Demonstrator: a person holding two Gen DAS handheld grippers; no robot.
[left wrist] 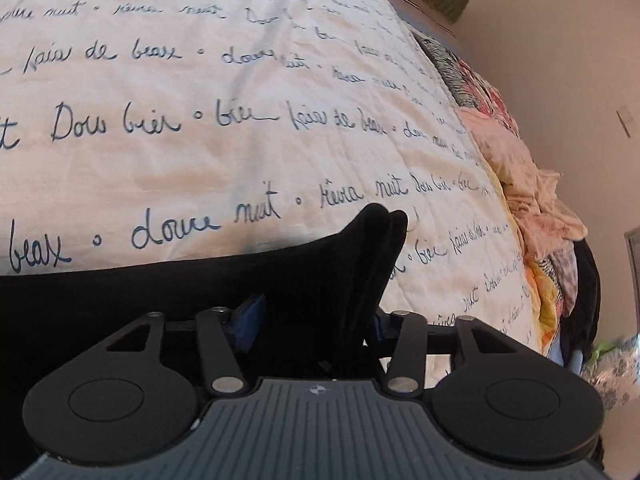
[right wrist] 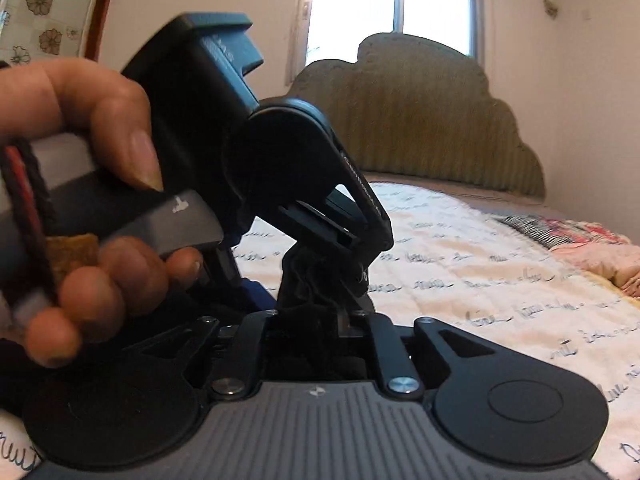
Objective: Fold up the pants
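Note:
The black pants (left wrist: 80, 304) lie on a white bedspread (left wrist: 240, 100) with blue handwriting. In the left wrist view my left gripper (left wrist: 316, 320) is shut on a bunched corner of the pants, which sticks up between the blue fingers (left wrist: 250, 322). In the right wrist view my right gripper (right wrist: 316, 320) is shut on black pants fabric (right wrist: 304, 280). The left gripper (right wrist: 320, 276) shows right in front of it, tilted down, gripping the same bunch of fabric. A hand (right wrist: 92, 208) holds its handle.
A pile of pink and patterned clothes (left wrist: 532, 200) lies along the bed's right edge, also in the right wrist view (right wrist: 592, 248). An olive scalloped headboard (right wrist: 420, 120) stands under a window (right wrist: 392, 4). Walls close in on the right.

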